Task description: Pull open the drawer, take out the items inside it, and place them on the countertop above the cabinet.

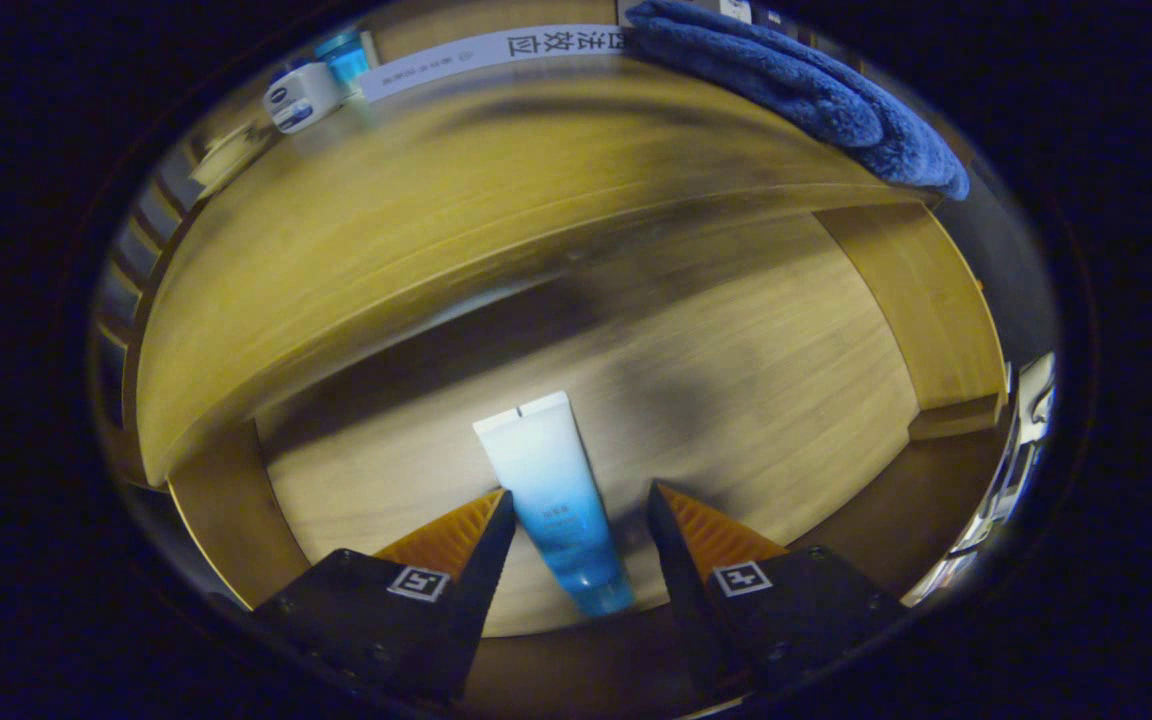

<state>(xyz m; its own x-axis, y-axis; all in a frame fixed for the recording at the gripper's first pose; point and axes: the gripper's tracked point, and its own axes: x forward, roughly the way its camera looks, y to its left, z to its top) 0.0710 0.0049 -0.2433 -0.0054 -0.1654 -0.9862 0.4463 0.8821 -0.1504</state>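
Wooden cabinet boards take up most of the scene: the bench (416,200) on top of the cabinet curves across the far side, and below its front edge the drawer (736,340) stands pulled open, its pale floor bare apart from one item. On the far part of the bench lie a folded blue towel (816,90) to the right, a long white box (496,55) along the back, and a small white-and-blue container (301,97) to the far left.

A tube (551,490), white at its far end and shading to blue at its near cap, lies flat on the drawer floor, slightly slanted. The gripper (581,515) points down into the drawer with its fingers apart, the left finger (481,530) just beside the tube's left edge and the right finger (676,530) a little off its right side. The blue half of the tube sits between them; neither finger seems to press on it.

Opening the drawer looks done, so the step in hand is probably taking the item out. The next move likely calls for closing the fingers squarely on the tube's body, since a soft tube could squash or slip from a grip near the cap. It then has to rise clear of the drawer's front lip and reach a free spot on the bench, left of the towel.
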